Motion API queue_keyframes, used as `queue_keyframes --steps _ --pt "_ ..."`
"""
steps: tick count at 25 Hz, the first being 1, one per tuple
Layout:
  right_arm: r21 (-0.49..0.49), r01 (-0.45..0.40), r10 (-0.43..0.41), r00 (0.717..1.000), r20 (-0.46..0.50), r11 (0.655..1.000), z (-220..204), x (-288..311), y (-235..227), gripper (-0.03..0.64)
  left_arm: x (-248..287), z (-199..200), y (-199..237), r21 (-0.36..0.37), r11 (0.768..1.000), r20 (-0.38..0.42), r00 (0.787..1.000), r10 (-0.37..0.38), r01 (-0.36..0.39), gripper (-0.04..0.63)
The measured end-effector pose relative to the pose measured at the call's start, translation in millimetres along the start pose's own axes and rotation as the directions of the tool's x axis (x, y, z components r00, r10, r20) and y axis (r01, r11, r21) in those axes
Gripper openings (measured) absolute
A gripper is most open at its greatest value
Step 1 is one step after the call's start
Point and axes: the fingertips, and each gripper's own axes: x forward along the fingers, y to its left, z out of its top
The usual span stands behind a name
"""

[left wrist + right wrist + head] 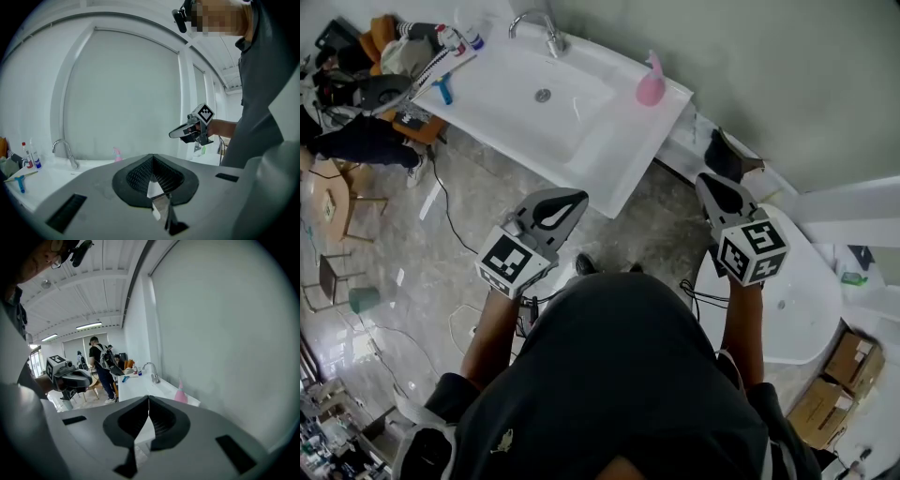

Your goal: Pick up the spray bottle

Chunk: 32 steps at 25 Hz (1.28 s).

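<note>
Pink spray bottle (651,82) upright on sink (614,183) far right rim, left gripper (575,199) and right gripper (706,181) near side, jaws together, empty

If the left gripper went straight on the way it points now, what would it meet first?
Most likely the near front edge of the white rectangular washbasin, though depth is unclear. The pink plastic spray bottle stands off that line.

Bright even light; fisheye views dark-vignetted, edges warped.
</note>
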Motion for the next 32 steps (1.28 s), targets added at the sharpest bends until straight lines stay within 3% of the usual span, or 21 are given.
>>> queue_keyframes --steps 6,18,26,32 --pt "-0.012 0.015 -0.015 1.000 -0.005 1.000 12.6 20.1 15.7 0.009 -18.8 -3.1 24.9 -0.004 1.000 0.024 1.000 0.003 -0.003 0.003" --pt "-0.086 -0.035 0.035 0.999 -0.002 0.996 44.3 59.0 60.3 0.009 -61.4 -15.1 70.4 -0.022 0.998 0.052 0.996 0.068 -0.067 0.003" --pt "-0.098 -0.092 0.091 0.996 -0.018 0.991 53.5 80.0 35.1 0.009 -43.8 -13.5 80.0 -0.055 0.990 0.034 0.990 0.134 -0.132 0.003" --pt "-0.100 -0.143 0.142 0.990 -0.012 0.985 56.3 90.9 -6.9 0.009 -2.1 -3.3 83.7 -0.047 0.984 0.017 0.985 0.172 -0.171 0.003"
